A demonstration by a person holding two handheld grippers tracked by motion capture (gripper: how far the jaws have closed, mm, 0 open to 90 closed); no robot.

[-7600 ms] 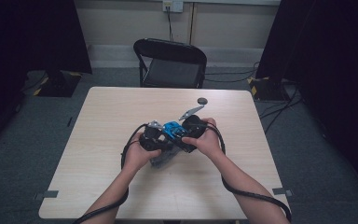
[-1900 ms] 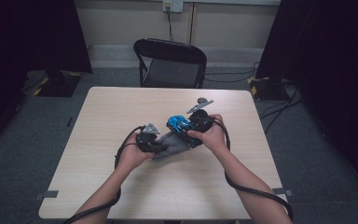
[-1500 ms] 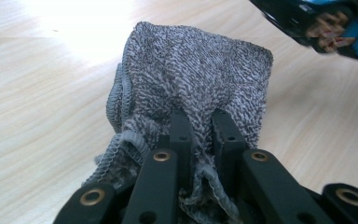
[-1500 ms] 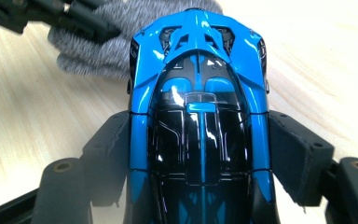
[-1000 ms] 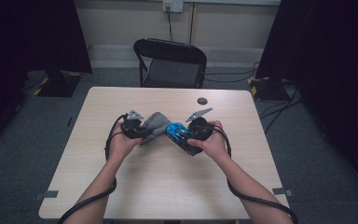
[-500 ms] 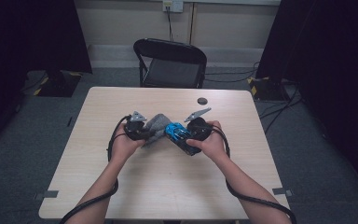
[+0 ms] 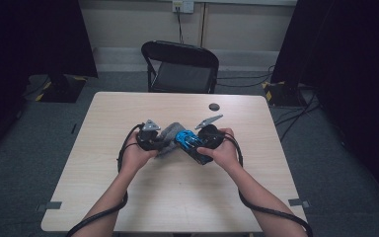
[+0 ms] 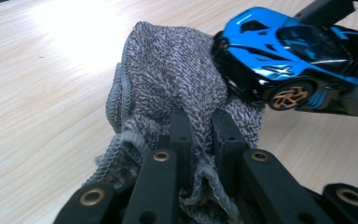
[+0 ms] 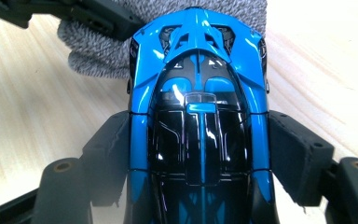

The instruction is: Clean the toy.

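Where the table fills the middle of the high view, both hands meet near its centre. Left gripper: jaws closed tight on a bunched grey cloth, fabric squeezed between them. Right gripper: jaws clamped against both flanks of a blue toy car, which is held off the tabletop. Cloth sits at 9 o'clock of the car, pressed against one end. Small dark round disc lies at 12 o'clock, well apart.
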